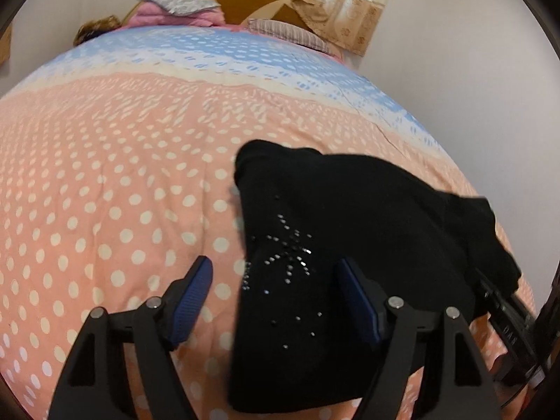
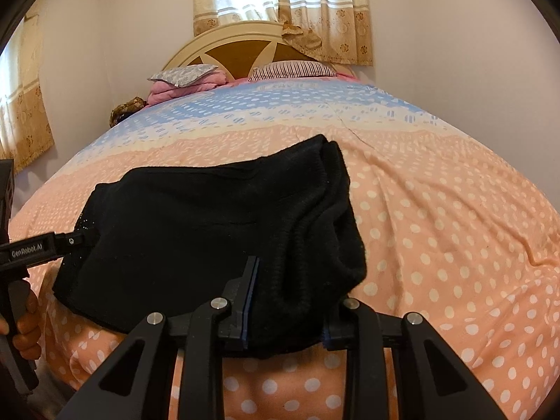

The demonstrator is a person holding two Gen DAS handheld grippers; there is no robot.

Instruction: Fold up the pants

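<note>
Spread jaws mark the left gripper (image 1: 276,280) in the left wrist view: its blue pads stand apart, one over the dotted bedspread (image 1: 105,182), the other over the black pants (image 1: 350,217), pressing nothing. The pants lie folded on the near right part of the bed, their left edge running between the fingers past a patch of small sparkling studs (image 1: 287,252). Left of that edge the bedspread lies open far toward the pillows (image 1: 280,29).

From the right wrist view, the right gripper (image 2: 290,301) pinches a bunched near fold of the pants (image 2: 196,217) between its pads. Right of the pants' ribbed edge the bedspread (image 2: 437,210) is bare and wide. At far left the other gripper's finger (image 2: 45,245) touches the pants' left edge.
</note>
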